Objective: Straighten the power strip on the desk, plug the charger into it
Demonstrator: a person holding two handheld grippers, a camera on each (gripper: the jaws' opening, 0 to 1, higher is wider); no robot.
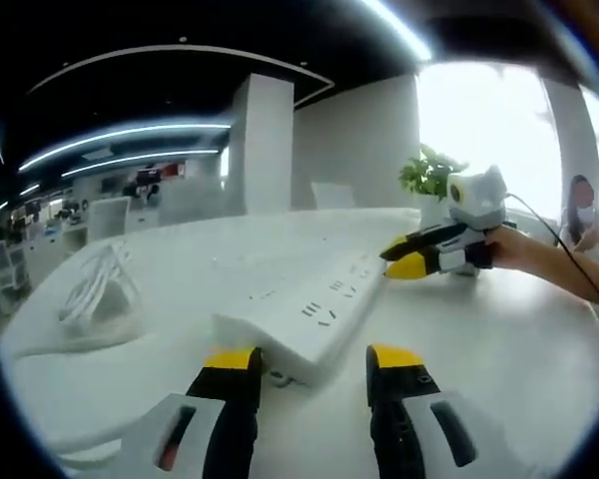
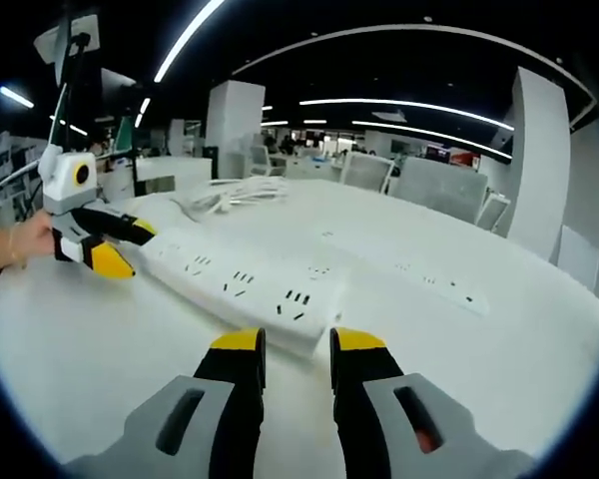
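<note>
1. Power strip point(image 1: 309, 299) lies flat on the desk point(image 1: 519, 349), between both grippers.
2. Left gripper point(image 1: 309, 361) jaws apart at one end; right gripper point(image 2: 295, 344) jaws apart at the other.
3. Looks rigid, light, smooth plastic; likely slides. Grip end edges.

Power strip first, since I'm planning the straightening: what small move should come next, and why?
Probably close both hand-held grippers on the power strip. The left hand-held gripper and the right hand-held gripper each sit open at opposite ends of the strip, which lies at an angle on the white desk. Gripping both ends would let it be turned straight.
</note>
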